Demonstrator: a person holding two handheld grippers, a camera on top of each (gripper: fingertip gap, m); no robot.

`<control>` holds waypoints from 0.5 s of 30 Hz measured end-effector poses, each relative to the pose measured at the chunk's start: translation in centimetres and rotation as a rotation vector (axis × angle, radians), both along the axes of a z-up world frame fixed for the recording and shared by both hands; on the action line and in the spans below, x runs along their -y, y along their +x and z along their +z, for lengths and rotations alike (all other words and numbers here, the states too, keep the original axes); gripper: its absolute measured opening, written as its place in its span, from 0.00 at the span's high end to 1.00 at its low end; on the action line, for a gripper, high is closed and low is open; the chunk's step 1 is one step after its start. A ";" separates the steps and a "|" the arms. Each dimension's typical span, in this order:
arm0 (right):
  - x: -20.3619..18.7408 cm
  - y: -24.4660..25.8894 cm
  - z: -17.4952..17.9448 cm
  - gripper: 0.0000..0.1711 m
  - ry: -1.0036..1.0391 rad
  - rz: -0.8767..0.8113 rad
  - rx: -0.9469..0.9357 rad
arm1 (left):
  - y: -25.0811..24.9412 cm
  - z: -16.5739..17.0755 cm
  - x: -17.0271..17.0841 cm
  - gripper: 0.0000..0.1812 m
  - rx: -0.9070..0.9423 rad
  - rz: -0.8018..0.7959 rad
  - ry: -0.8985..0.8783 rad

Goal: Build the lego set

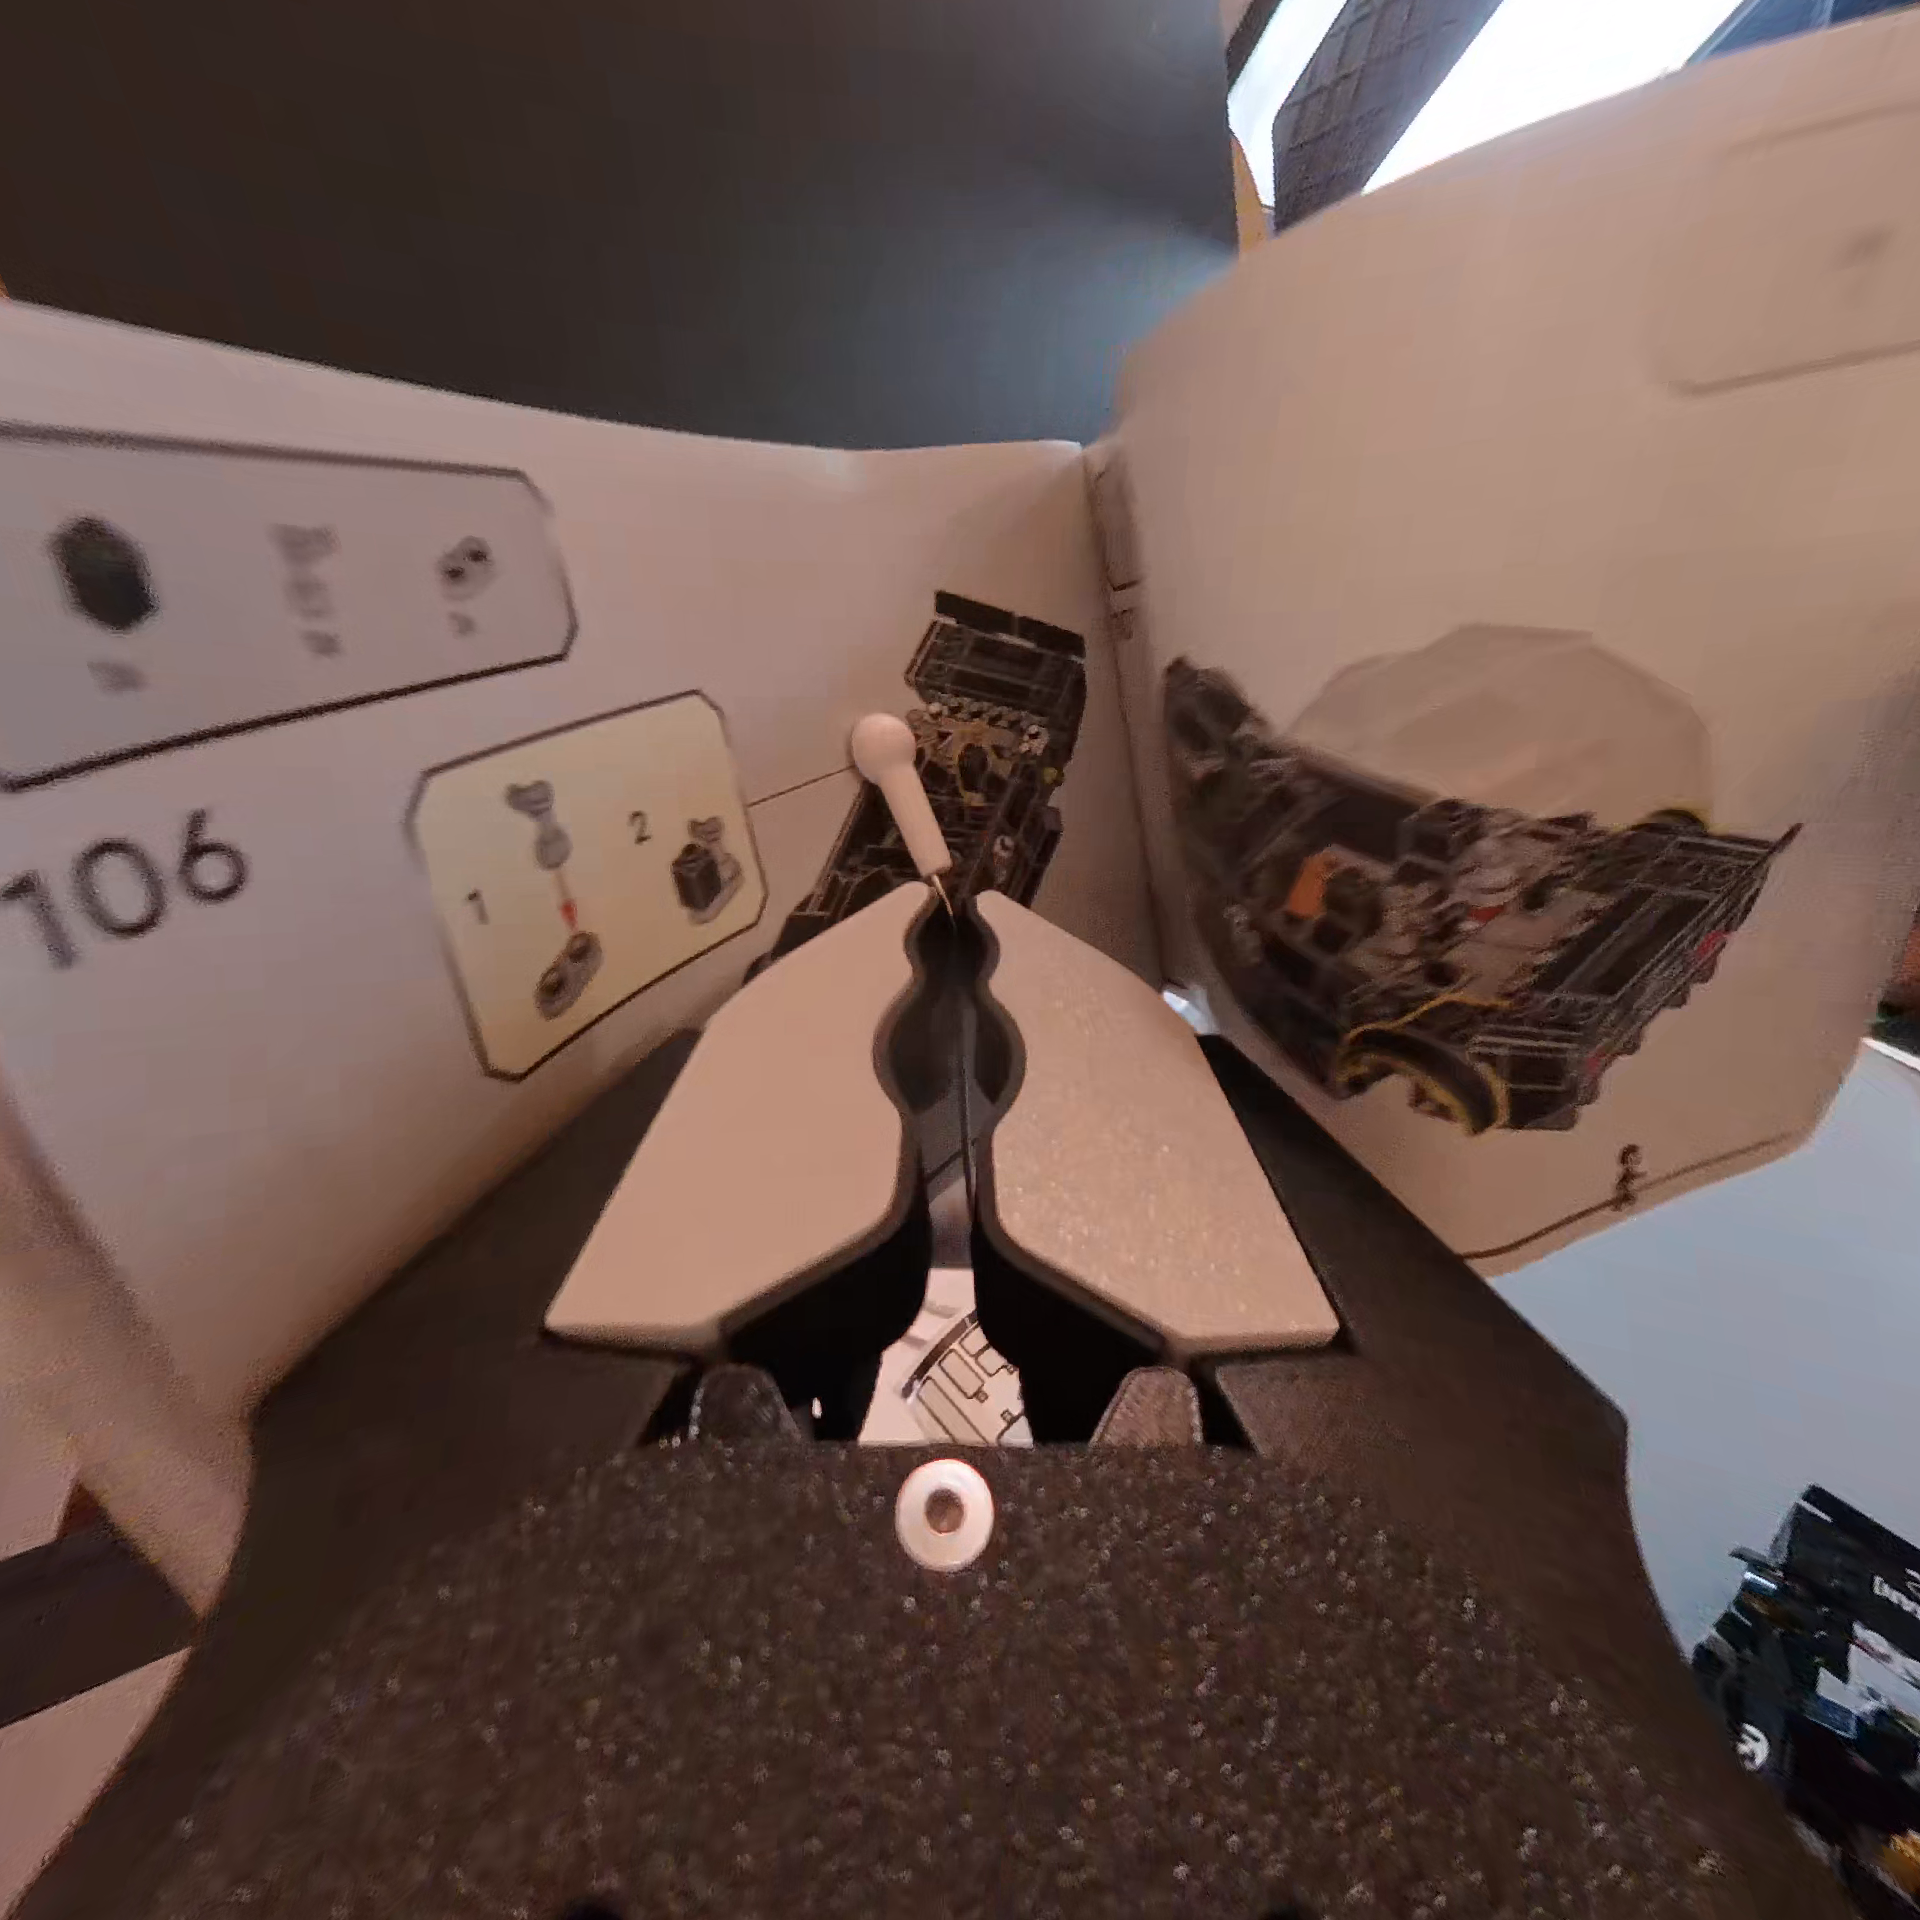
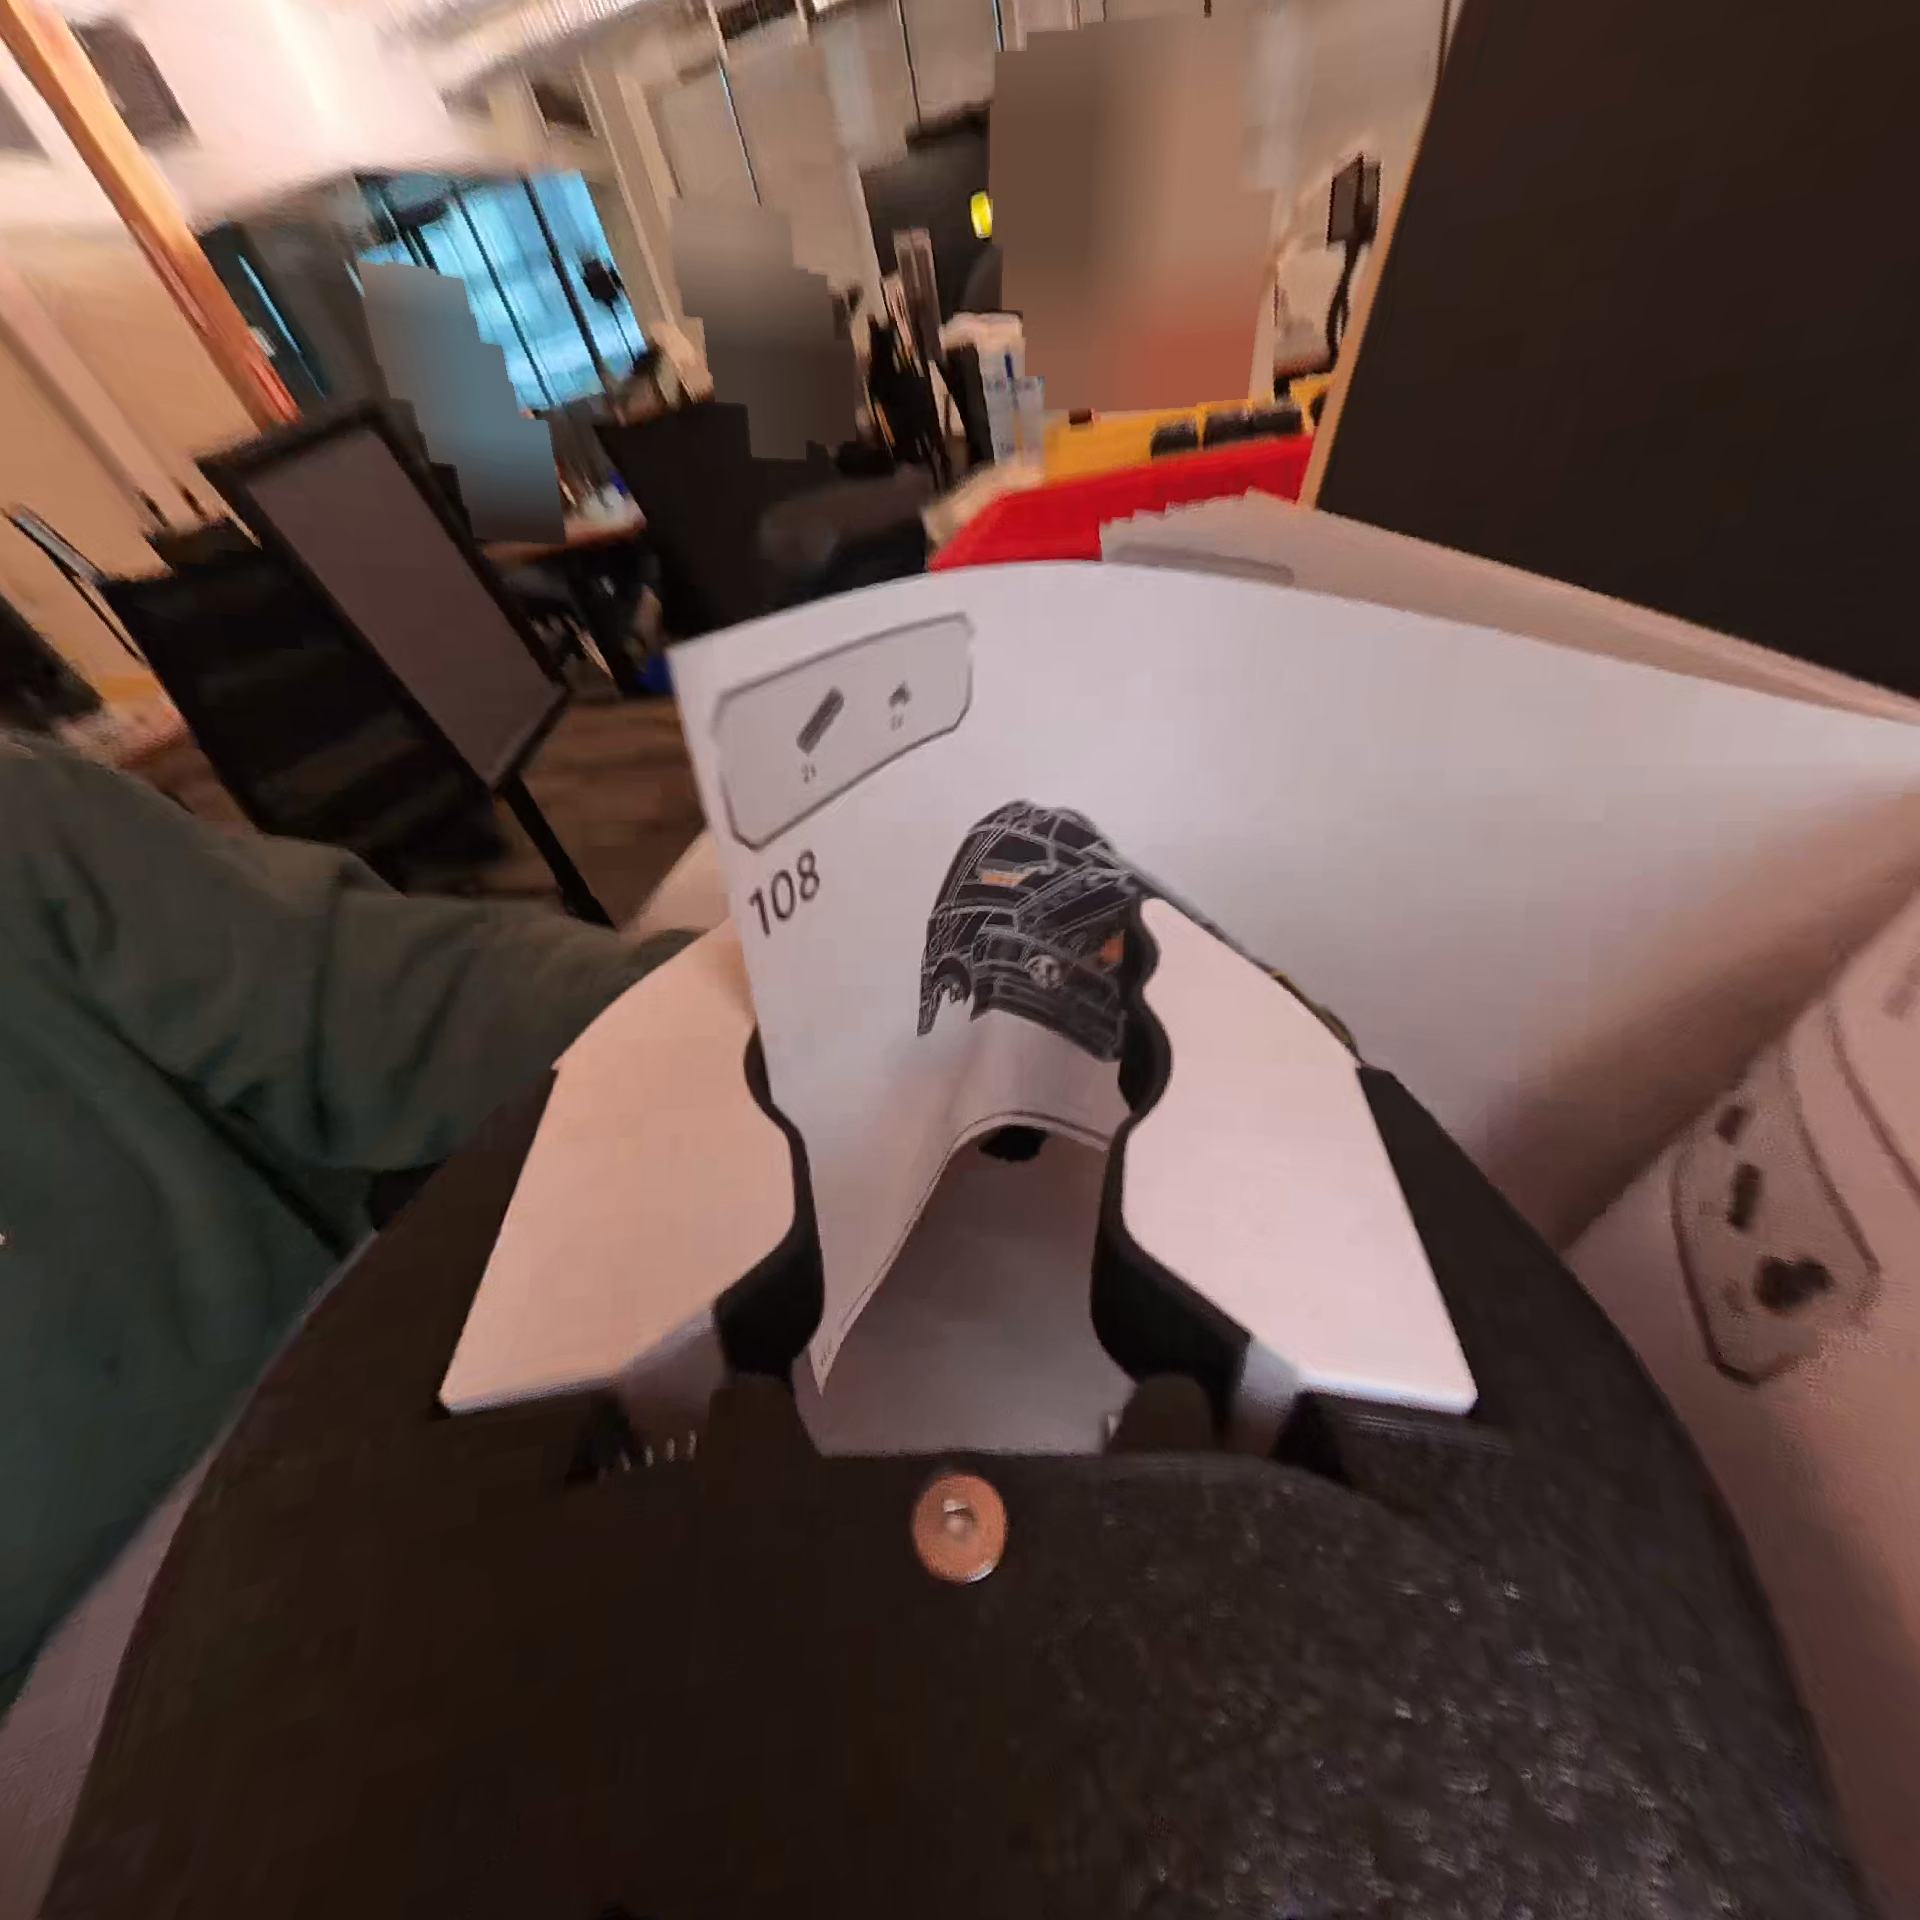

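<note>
Just in front of the open instruction booklet (image 1: 727, 582), pinching a thin white-headed pin (image 1: 894, 774) in the left gripper (image 1: 951, 909), closed tight on the needle end and pointing the ball end up toward the printed drawing. Over on the right gripper (image 2: 940, 935), holding the fingers spread wide and straddling a bowed page (image 2: 1351, 831) of that booklet without clamping it. Leaving the partly built black lego model (image 1: 1829, 1683) resting on the white desk (image 1: 1714, 1403), right of the booklet. Showing a green sleeve (image 2: 208, 987) left of the right gripper.
</note>
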State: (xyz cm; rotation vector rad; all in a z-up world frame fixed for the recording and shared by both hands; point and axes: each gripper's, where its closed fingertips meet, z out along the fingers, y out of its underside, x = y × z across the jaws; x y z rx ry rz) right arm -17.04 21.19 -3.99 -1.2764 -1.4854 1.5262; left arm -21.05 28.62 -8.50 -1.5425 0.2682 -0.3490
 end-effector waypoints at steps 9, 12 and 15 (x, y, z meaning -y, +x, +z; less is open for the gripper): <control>4.2 -2.8 -1.6 0.64 -0.017 0.182 0.113 | -1.9 -0.2 1.1 0.97 0.103 0.046 0.013; 5.6 -4.9 -2.0 0.64 0.032 0.225 0.160 | -2.4 -0.5 1.6 0.97 0.117 0.033 0.016; 4.9 -6.0 -1.2 0.67 0.085 0.174 0.121 | -3.0 -1.0 2.2 0.96 0.122 0.007 0.000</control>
